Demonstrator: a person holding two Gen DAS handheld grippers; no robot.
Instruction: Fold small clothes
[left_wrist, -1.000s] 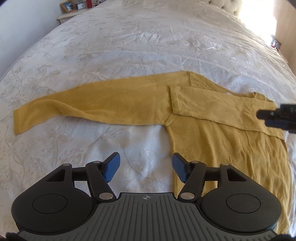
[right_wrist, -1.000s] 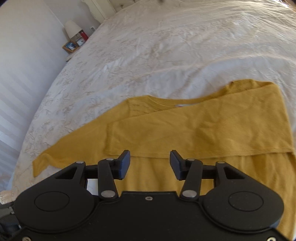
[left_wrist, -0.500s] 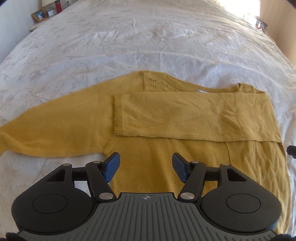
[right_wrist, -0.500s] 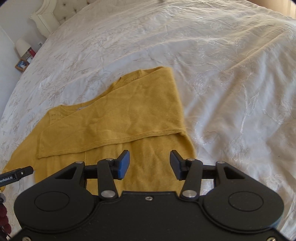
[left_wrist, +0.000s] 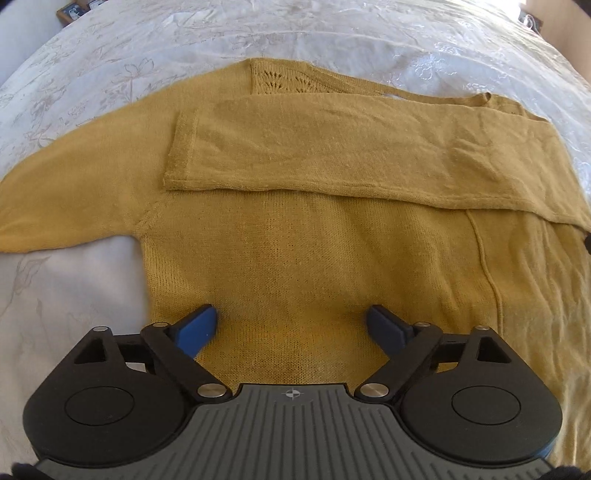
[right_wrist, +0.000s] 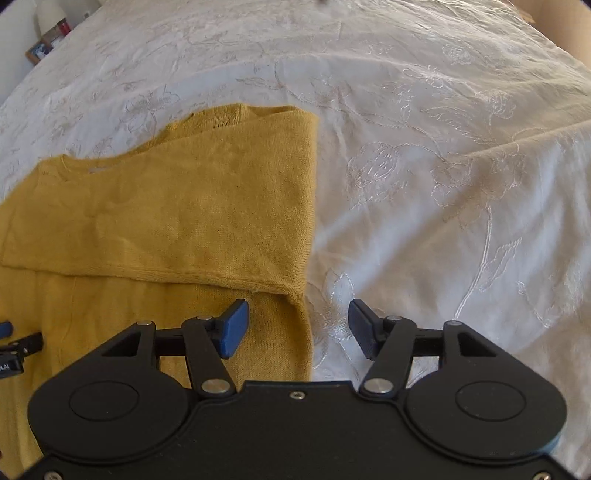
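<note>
Spread flat across a white embroidered bedspread (right_wrist: 443, 147): mustard sweater (left_wrist: 295, 266), one sleeve (left_wrist: 351, 155) folded across the chest, the other trailing to frame left. Left gripper (left_wrist: 291, 325) parted and empty over the lower body. Right gripper (right_wrist: 298, 325) likewise released, straddling the sweater's right edge, bare bedding filling frame right.

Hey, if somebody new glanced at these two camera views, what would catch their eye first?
The mustard-yellow sweater spread flat on the white embroidered bedspread, with one sleeve folded across its chest and the other sleeve stretched out to the left. Next, the open left gripper low over the sweater's body, and the open right gripper straddling its right side edge.
</note>
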